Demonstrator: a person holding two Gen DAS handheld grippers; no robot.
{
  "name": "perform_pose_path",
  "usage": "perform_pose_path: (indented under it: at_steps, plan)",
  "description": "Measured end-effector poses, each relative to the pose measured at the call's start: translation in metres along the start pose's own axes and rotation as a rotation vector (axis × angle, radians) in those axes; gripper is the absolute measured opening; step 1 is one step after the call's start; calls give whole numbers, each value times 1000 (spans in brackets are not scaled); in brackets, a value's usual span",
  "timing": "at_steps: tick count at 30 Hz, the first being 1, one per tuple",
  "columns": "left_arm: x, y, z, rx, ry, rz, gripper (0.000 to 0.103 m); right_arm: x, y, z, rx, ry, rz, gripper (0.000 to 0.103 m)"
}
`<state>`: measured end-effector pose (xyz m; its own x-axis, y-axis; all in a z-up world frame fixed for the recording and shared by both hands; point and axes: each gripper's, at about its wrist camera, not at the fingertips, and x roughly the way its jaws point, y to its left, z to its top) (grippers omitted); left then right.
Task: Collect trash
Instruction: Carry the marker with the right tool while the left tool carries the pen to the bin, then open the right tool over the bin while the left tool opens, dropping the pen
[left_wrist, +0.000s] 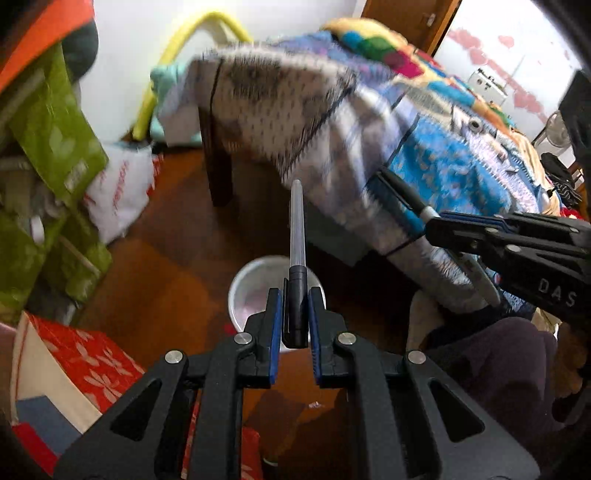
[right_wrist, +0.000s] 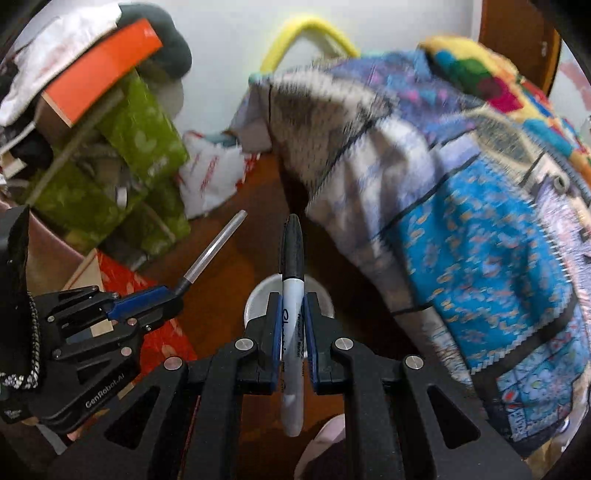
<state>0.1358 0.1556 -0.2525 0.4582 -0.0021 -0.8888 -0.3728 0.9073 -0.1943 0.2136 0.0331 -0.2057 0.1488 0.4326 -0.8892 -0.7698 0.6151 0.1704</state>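
The left gripper (left_wrist: 295, 317) is clamped on a pen (left_wrist: 297, 236), its blue pads pressing the pen's black cap while the clear barrel sticks out ahead and upward in the left wrist view. The right gripper (right_wrist: 293, 325) is clamped on a marker (right_wrist: 292, 295), a pale barrel with a black cap at the far end; the marker lies along the line of the fingers and its rear end pokes back past the pads. Both grippers point steeply down toward a white bin (left_wrist: 255, 284) that stands on the brown wooden floor (left_wrist: 177, 258); in each wrist view the bin's round rim shows just behind the held item, so pen and marker are above the bin and not in it. From the left camera the right gripper (left_wrist: 439, 221) comes in from the right side with the marker (left_wrist: 406, 195) angled across it; from the right camera the left gripper (right_wrist: 173, 295) shows at lower left with the pen (right_wrist: 214, 247) slanting up and away. A bed draped in a patterned blue and white blanket (right_wrist: 461, 221) fills the right side, its edge hanging near the bin. To the left are green boxes (right_wrist: 144, 140), an orange box (right_wrist: 99, 70) on top, a white plastic bag (right_wrist: 210, 173) and a red flowered box (left_wrist: 88, 358) on the floor. The blanket is blurred.
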Motion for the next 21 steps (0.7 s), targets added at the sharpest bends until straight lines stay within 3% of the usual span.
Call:
perform_pose_path:
  at_steps: [6,12,16,19,21]
  plan:
    - [44,10,-10,-41,116,19,13,54,-2,7,-21,129,27,11]
    - [75,20,-9,-91,180,25,13,98,-4,13,-17,222,45,11]
    - [88,22,-3,-113,202,34,13,117,-11,20,49,271,90,11]
    - [94,19,2,-111,210,35,13,126,-17,23,85,304,106,19]
    - [98,19,5,-105,214,33,13,125,-20,23,91,301,101,34]
